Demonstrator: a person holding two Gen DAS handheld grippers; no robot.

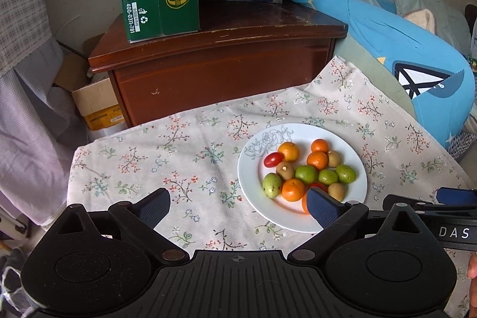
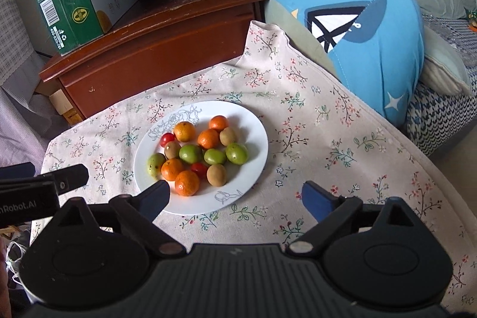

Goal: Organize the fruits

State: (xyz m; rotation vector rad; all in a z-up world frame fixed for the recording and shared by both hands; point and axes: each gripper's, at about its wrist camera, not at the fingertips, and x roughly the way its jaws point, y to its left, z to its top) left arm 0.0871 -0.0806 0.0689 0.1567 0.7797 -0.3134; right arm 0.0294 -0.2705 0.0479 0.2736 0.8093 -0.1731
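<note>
On the white plate (image 2: 256, 139) lie five oranges (image 2: 186, 183), four green fruits (image 2: 237, 153), three kiwis (image 2: 216, 174) and two cherry tomatoes (image 2: 167, 139); left claw (image 1: 238, 206) and right claw (image 2: 235, 197) both gape empty.

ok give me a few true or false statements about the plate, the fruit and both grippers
1. All the fruit lies on the white plate. True.
2. The right gripper holds an orange. False: its jaws are open and empty.
3. The left gripper is open. True.
4. The plate sits on the wooden cabinet. False: it sits on the floral cloth.
5. Only oranges are on the plate. False: green fruit, brown fruit and red tomatoes are there too.
</note>
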